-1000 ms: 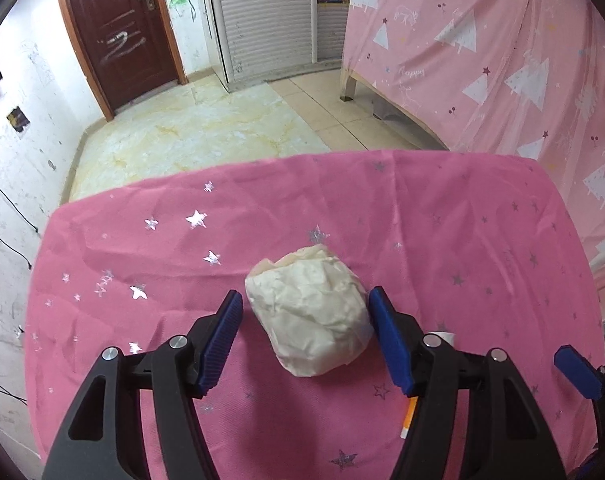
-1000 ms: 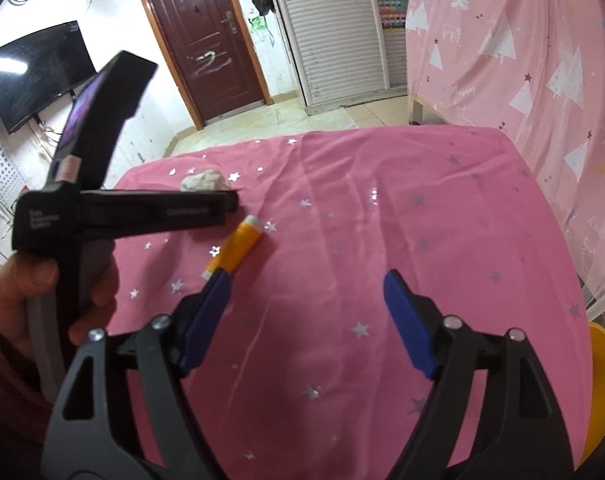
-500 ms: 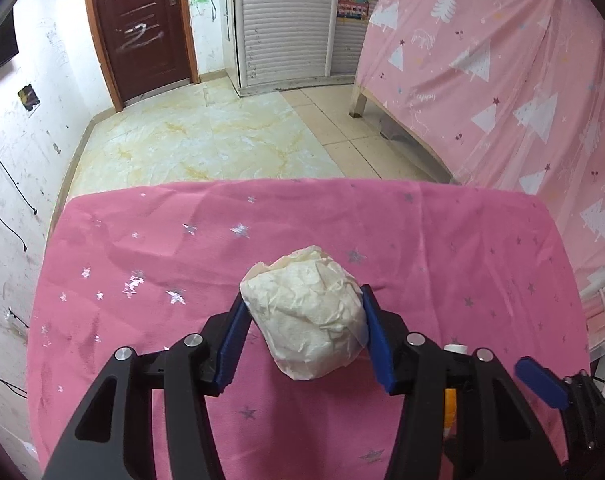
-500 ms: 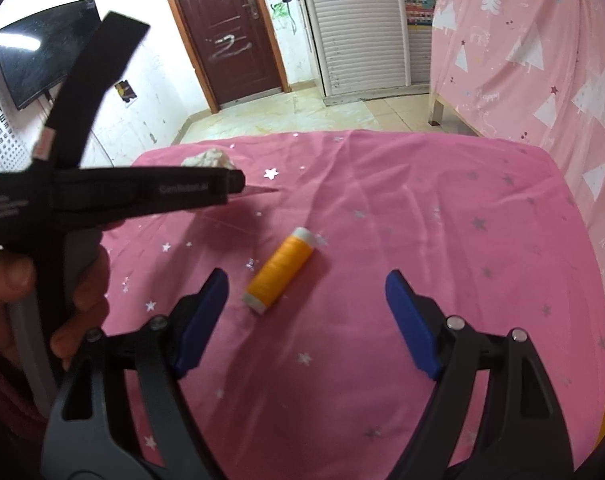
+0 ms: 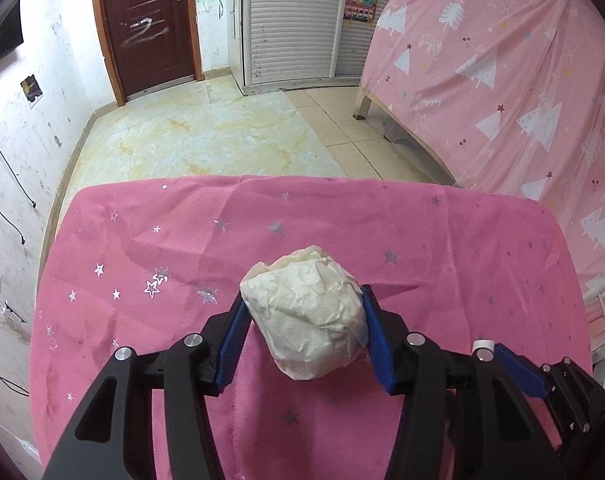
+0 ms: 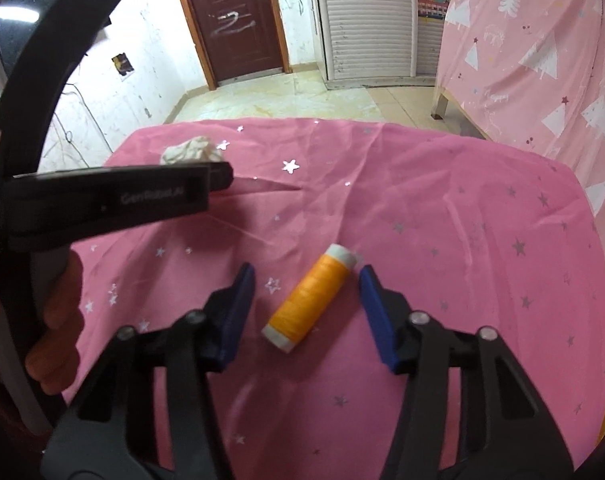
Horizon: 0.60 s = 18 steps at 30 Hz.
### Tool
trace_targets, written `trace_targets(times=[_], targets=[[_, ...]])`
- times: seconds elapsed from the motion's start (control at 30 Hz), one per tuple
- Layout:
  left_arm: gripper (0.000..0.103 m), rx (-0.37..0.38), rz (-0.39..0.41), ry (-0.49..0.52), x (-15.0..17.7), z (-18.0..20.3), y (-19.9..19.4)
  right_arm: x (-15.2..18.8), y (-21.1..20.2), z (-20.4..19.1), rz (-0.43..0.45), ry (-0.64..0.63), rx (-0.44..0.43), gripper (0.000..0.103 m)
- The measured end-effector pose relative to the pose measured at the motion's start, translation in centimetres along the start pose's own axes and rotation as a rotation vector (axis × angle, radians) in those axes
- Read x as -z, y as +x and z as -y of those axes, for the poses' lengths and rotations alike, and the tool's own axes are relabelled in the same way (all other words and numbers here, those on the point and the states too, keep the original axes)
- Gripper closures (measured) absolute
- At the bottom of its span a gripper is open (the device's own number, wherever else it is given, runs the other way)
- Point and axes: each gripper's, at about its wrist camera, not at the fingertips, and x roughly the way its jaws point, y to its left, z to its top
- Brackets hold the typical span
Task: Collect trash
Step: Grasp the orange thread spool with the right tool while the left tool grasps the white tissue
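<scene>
Meanwhile left gripper (image 5: 302,334) clamps paper wad (image 5: 308,314); right gripper (image 6: 304,312) wide, straddling diagonal spool (image 6: 312,297).

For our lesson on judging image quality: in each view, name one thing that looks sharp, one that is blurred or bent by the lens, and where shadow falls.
Left wrist view: the crumpled paper ball is sharp, the door frame bows, corners vignette black. Right wrist view: the orange thread spool is fairly sharp and shadows the pink cloth beside it, while the left gripper looms close, dark and soft.

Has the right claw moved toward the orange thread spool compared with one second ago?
Yes. The right claw moved leftward: the orange thread spool, lying on the pink tablecloth, now sits between its open blue pads.
</scene>
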Motion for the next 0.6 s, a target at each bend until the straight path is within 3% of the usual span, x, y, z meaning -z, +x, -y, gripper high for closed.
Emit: trace_targets(times=[0.23, 0.3, 0.6], targets=[[0.055, 0.007, -0.001, 0.001, 0.1, -0.1, 0.1, 0.1, 0.0, -0.3, 0.003, -0.018, 0.045, 0.077], [0.055, 0.007, 0.0, 0.005, 0.3, -0.1, 0.0, 0.0, -0.1, 0.1, 0.007, -0.01, 0.054, 0.087], [0.055, -0.012, 0.022, 0.024, 1.6, 0.8, -2.1, 0.7, -1.6, 0.9, 0.038, 0.025, 0.023, 0.087]])
